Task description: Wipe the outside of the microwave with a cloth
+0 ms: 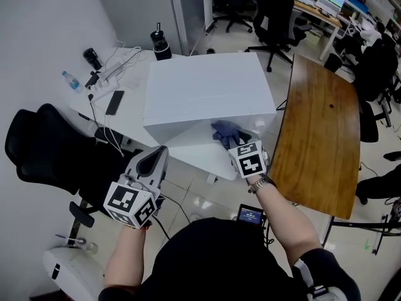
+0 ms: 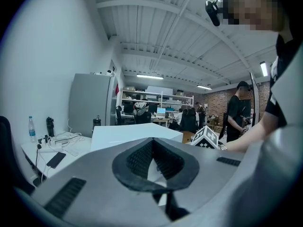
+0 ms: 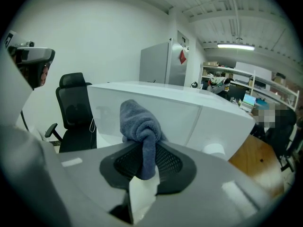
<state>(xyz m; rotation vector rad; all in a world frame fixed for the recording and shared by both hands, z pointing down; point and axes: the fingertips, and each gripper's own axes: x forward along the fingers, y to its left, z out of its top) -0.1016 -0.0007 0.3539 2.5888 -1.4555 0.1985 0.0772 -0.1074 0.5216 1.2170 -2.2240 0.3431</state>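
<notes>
The white microwave (image 1: 207, 86) stands on a white table (image 1: 135, 115); it also shows in the left gripper view (image 2: 132, 134) and fills the right gripper view (image 3: 199, 112). My right gripper (image 1: 234, 143) is shut on a bunched blue-grey cloth (image 1: 227, 132), held against the microwave's front face near its lower right. In the right gripper view the cloth (image 3: 139, 124) sticks up from between the jaws of the right gripper (image 3: 144, 160). My left gripper (image 1: 158, 155) hovers low at the front left, apart from the microwave, jaws together and empty (image 2: 152, 148).
A black office chair (image 1: 50, 155) stands left of my left gripper. On the table's left end lie a phone (image 1: 114, 102), a water bottle (image 1: 70, 80) and cables (image 1: 116, 64). A wooden table (image 1: 322, 137) stands at the right. A person (image 2: 235, 110) stands beyond.
</notes>
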